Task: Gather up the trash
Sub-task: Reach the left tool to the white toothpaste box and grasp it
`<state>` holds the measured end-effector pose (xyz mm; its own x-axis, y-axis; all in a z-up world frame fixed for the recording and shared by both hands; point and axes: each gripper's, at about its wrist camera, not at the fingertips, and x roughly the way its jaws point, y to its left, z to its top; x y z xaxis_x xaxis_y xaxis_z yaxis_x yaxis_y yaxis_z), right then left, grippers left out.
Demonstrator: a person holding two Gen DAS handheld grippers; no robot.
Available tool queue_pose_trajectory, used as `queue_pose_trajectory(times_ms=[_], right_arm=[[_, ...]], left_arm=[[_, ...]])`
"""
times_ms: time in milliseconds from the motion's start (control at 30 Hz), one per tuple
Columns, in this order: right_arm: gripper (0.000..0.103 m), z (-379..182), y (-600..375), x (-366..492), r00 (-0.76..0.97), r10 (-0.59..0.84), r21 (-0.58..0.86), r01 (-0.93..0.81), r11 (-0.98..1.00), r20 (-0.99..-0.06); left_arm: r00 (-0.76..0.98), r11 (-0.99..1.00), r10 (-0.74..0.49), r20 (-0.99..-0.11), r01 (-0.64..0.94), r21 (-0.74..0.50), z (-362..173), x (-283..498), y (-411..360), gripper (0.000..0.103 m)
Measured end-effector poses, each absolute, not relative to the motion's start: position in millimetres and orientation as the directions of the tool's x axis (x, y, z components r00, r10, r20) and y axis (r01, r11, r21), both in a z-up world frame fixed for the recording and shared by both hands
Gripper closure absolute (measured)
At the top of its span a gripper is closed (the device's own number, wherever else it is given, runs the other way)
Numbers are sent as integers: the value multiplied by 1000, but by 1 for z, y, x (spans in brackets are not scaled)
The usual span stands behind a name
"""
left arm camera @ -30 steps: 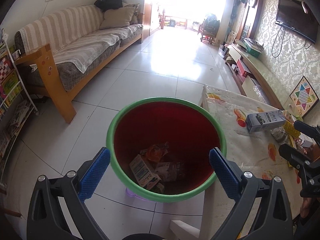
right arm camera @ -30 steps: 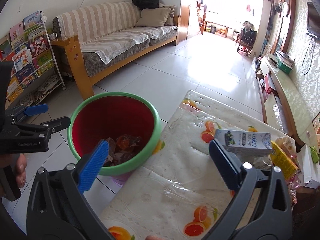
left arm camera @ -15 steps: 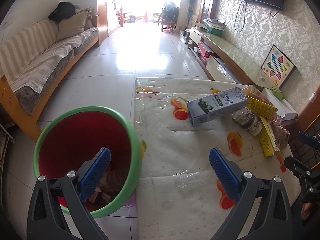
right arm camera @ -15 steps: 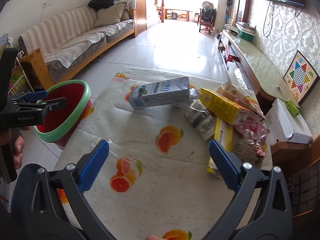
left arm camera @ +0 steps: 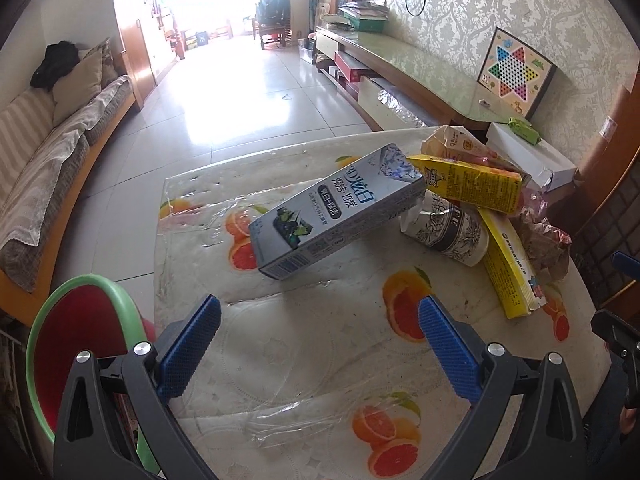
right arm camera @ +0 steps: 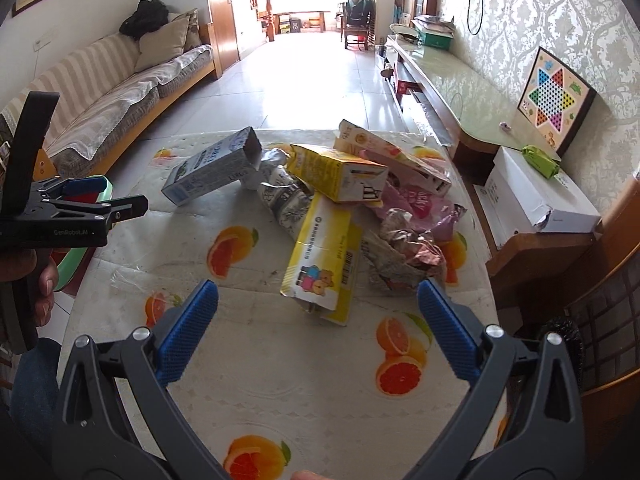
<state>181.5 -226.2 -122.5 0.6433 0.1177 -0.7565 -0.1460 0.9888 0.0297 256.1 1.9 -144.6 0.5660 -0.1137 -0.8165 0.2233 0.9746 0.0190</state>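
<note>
Table [left arm camera: 320, 380] now ahead, bin [left arm camera: 80, 320] swung left

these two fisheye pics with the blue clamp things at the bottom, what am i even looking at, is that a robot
No robot arm here: a person holds a clamp-like gripper in each hand, and each gripper carries a wide-angle camera looking forward along its two blue-padded fingers.

One picture is from the left gripper, the other from the right gripper. In the right view you can also see the left gripper from the side, at the left edge, with the hand that holds it.

Both grippers are open and hold nothing.

Below them is a table under a cloth printed with oranges. On it lies a heap of trash: a grey-blue carton propped at a tilt, yellow boxes, a black-and-white patterned packet and crumpled wrappers.

Beside the table on the floor stands a red bin with a green rim, presumably where the trash goes.
</note>
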Motion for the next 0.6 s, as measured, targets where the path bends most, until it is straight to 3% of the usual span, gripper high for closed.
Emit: queue_pose_trajectory(times_ms=[433, 600], right_arm=[[5, -138, -277, 187, 629, 90, 83, -41, 996, -772], [5, -140, -288, 190, 627, 84, 96, -15, 995, -775]], left_arm=[[576, 873, 43, -816, 375, 311, -165, 313, -67, 8], [564, 841, 87, -821, 400, 364, -174, 334, -75, 8]])
